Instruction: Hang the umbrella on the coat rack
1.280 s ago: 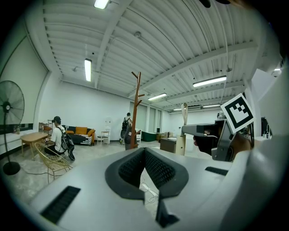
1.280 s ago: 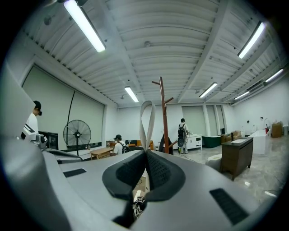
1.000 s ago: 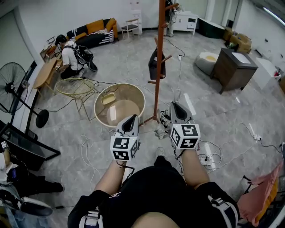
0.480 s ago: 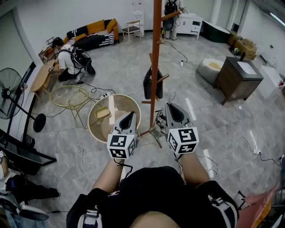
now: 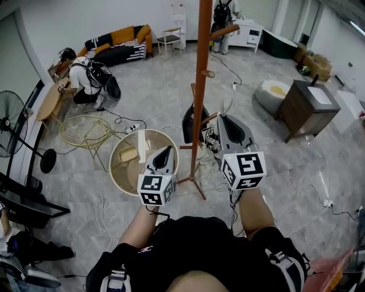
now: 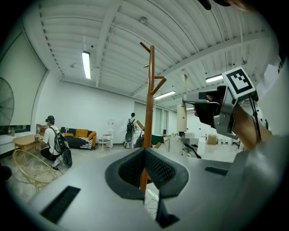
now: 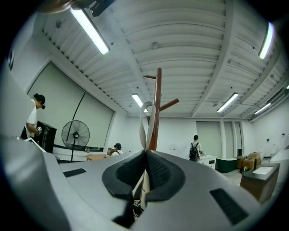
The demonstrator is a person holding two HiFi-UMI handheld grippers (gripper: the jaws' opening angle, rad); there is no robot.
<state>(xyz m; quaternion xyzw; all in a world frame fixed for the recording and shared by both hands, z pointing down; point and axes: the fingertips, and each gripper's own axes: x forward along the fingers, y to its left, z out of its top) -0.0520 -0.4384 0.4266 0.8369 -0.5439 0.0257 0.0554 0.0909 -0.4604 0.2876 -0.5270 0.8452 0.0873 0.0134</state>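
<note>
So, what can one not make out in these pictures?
Umbrella: head view, mostly hidden behind the right gripper.
Coat rack top: cut by the head view's upper edge.
Strap loop on a peg or not: right gripper view, it overlaps the rack; cannot tell.

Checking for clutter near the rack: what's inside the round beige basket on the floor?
Inside the round beige basket lie a yellow block-like item and a white flat strip. The left gripper covers its right side; that part is hidden.

I count one coat rack [image 5: 201, 68]; one umbrella [image 5: 209, 138]; two grippers, left gripper [image 5: 166, 150] and right gripper [image 5: 223, 120]; one standing fan [image 5: 8, 117]; one sofa [image 5: 117, 41]; two bystanders, one crouching [image 5: 80, 77], one standing [image 5: 219, 17].
</note>
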